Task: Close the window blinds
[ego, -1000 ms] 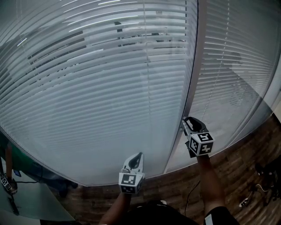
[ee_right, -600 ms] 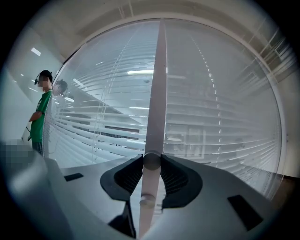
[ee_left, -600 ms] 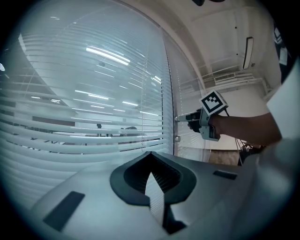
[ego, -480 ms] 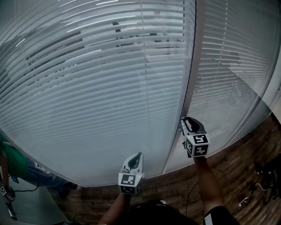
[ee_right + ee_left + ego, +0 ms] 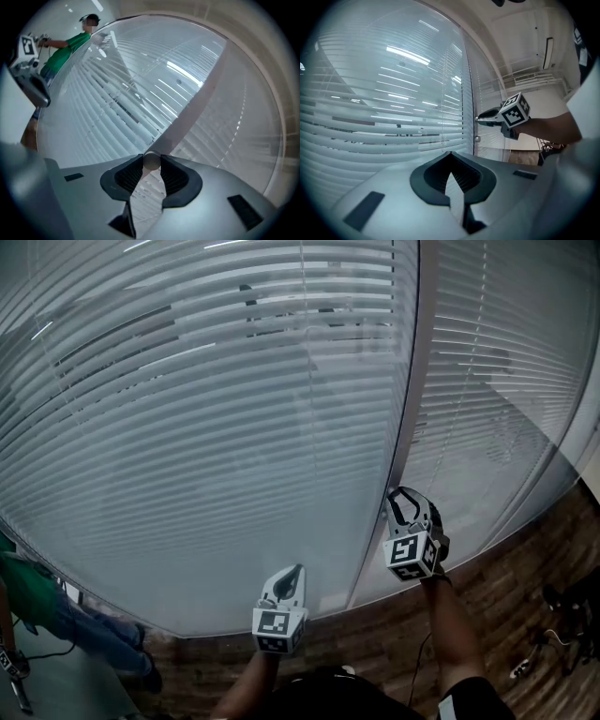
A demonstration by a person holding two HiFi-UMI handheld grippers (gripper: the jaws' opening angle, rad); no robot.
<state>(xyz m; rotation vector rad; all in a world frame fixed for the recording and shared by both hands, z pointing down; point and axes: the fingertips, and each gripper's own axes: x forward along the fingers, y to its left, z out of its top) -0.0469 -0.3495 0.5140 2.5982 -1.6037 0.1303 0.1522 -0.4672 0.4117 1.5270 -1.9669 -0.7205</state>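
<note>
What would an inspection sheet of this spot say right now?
Surface: brown floor below the window.
Job's things: blinds behind glass, gaps between some slats; knob on the window post.
Clutter: nothing seen.
Grippers: left gripper jaws together, empty; right gripper jaws have just been closing and grip the knob.
Cables: thin cable on the floor, right.
Surroundings: person in green at left.

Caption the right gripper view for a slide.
Right tongs just closed on small round grey knob between white slatted blinds.
</note>
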